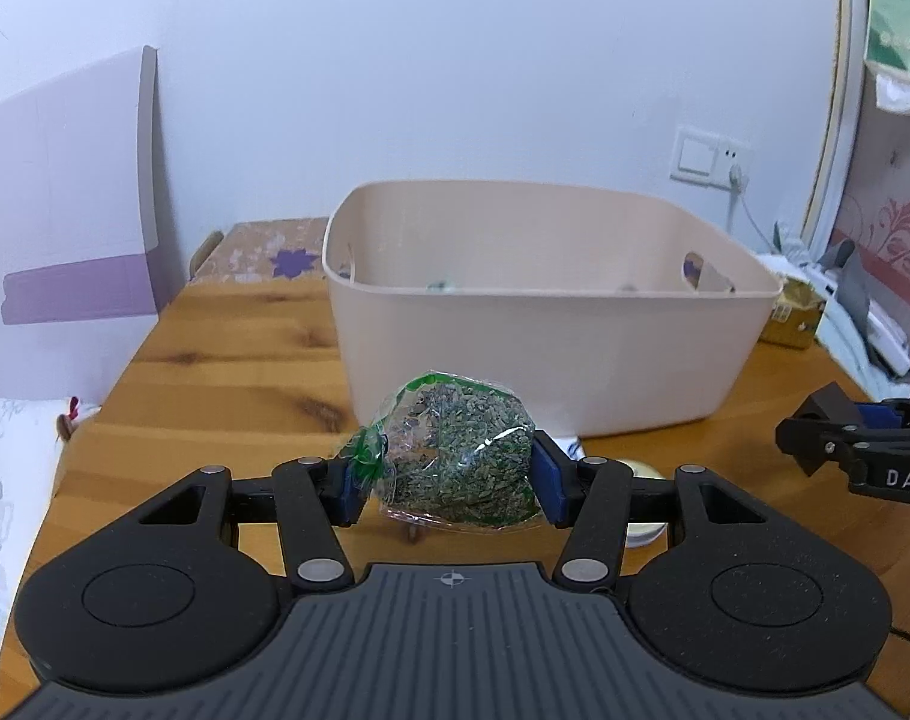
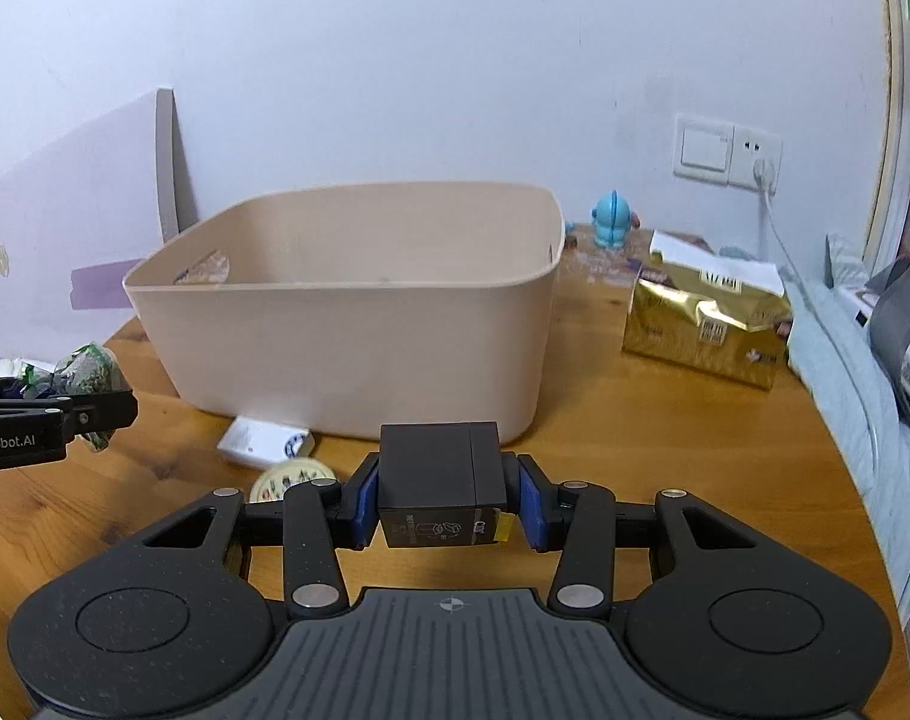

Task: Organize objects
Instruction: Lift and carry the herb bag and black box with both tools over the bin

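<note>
Wooden table [image 2: 605,450] with a beige bin [image 1: 533,324] sitting on it. Left gripper [image 1: 449,483] is clamped on a bag of dried herbs [image 1: 461,456], right gripper [image 2: 446,495] is squeezing a small black box [image 2: 440,474].

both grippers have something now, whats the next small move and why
Probably carry both loads forward over the beige bin's rim before letting go. The left gripper is clamped on a clear bag of dried green herbs, and the right gripper on a small black box. Both are off the wooden table, short of the bin's near wall.
</note>
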Demonstrator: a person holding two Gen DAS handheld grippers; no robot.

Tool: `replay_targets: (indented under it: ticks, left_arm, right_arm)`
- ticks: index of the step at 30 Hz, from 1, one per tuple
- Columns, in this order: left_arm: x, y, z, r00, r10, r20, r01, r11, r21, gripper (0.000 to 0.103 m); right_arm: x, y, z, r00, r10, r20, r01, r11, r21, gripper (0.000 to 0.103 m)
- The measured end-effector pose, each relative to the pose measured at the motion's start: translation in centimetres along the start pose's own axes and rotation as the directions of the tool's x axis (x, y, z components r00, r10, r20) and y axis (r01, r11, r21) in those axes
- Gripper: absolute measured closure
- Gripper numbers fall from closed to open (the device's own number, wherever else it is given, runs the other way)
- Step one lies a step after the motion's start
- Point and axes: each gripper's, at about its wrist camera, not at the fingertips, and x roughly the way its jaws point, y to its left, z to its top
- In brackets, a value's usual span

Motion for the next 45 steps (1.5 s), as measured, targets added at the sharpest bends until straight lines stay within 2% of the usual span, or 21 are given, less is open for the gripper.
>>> replay_targets:
  ticks: [19, 38, 45]
  left_arm:
    - [-1.2, 0.1, 5.6, 0.993, -0.006, 0.120, -0.001, 0.998, 0.055, 0.048]
    - [2.8, -0.9, 9.8, 0.989, -0.025, 0.145, 0.009, 0.994, 0.106, 0.048]
    - [5.6, -1.2, 10.2, 0.994, -0.019, 0.108, 0.008, 0.995, 0.098, 0.048]
  right_arm:
    - [-0.5, -0.1, 4.4, 0.994, -0.009, 0.110, 0.006, 1.000, 0.025, 0.060]
    - [2.5, 0.0, 7.1, 0.990, -0.027, 0.139, 0.024, 0.999, 0.021, 0.060]
    - [4.2, 0.7, 7.8, 0.992, -0.032, 0.122, 0.033, 0.999, -0.005, 0.060]
